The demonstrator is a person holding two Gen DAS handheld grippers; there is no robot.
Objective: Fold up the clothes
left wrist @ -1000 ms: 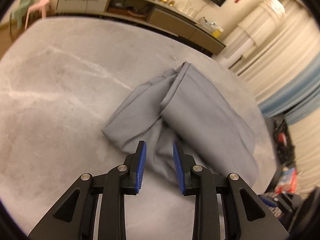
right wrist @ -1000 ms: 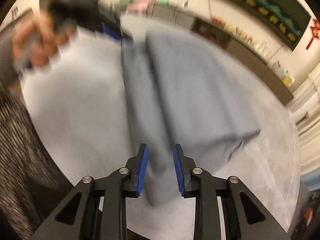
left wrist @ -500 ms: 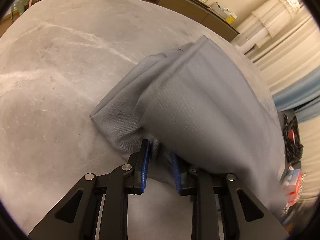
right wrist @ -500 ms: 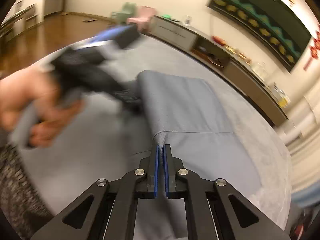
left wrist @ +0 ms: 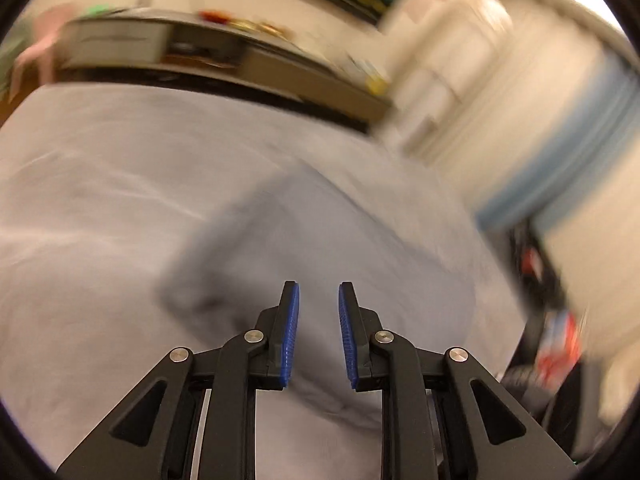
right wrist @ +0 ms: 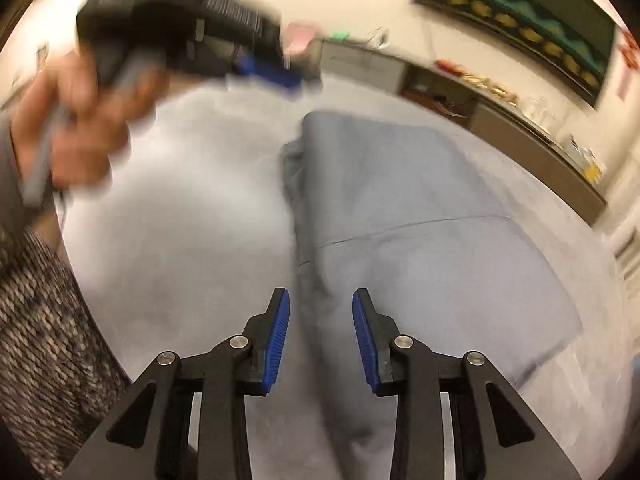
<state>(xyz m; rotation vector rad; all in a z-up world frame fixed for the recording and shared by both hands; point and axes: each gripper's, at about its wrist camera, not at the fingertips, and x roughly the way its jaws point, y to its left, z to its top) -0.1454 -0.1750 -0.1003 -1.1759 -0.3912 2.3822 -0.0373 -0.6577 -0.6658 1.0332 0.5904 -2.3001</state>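
Note:
A grey garment (right wrist: 400,216) lies folded on the grey table (right wrist: 192,208), a seam running across it. My right gripper (right wrist: 321,300) is open and empty just above the garment's near left edge. My left gripper (left wrist: 318,292) is open and empty above the same garment (left wrist: 320,232), which is blurred in the left wrist view. The left gripper also shows in the right wrist view (right wrist: 272,74), blurred, held in a hand at the upper left, above the table and clear of the garment.
A low sideboard (right wrist: 520,128) with small items runs along the far wall. A pink chair (left wrist: 44,44) stands at the far left. Curtains (left wrist: 560,120) hang at the right. Dark clutter (left wrist: 552,320) lies beyond the table's right edge.
My right gripper was shut on the garment's edge and has opened, leaving it on the table. My left gripper has let go and lifted away from the garment; its view is now motion-blurred.

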